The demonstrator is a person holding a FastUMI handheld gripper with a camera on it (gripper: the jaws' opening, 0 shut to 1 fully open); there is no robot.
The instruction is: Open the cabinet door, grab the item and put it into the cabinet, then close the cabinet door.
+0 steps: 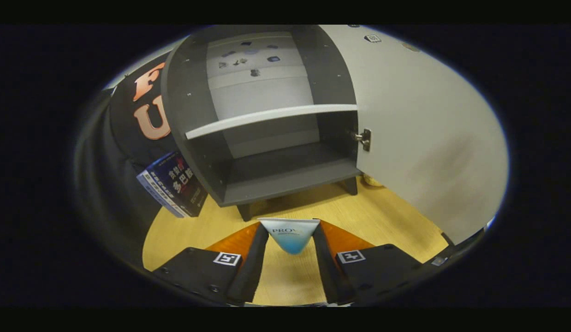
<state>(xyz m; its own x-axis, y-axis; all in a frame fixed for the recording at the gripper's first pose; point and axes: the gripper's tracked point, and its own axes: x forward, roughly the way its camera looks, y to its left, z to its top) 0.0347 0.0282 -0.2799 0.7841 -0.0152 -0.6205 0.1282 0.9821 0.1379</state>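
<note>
My gripper (290, 240) is shut on a white and blue tube (290, 235), its flat crimped end up, held between both fingers above the wooden table (396, 216). Just beyond the fingers stands the grey cabinet (267, 133) with its door (428, 138) swung wide open to the right on a metal hinge (364, 138). Inside, a pale shelf (271, 119) splits the cabinet into an upper and a lower compartment. The lower compartment floor (285, 177) is bare and faces the tube.
A dark blue book or box (172, 184) leans against the cabinet's left side. The cabinet stands on short legs (244, 211). A small yellowish object (371, 180) peeks out behind the door's lower edge. Black cloth closes off the left.
</note>
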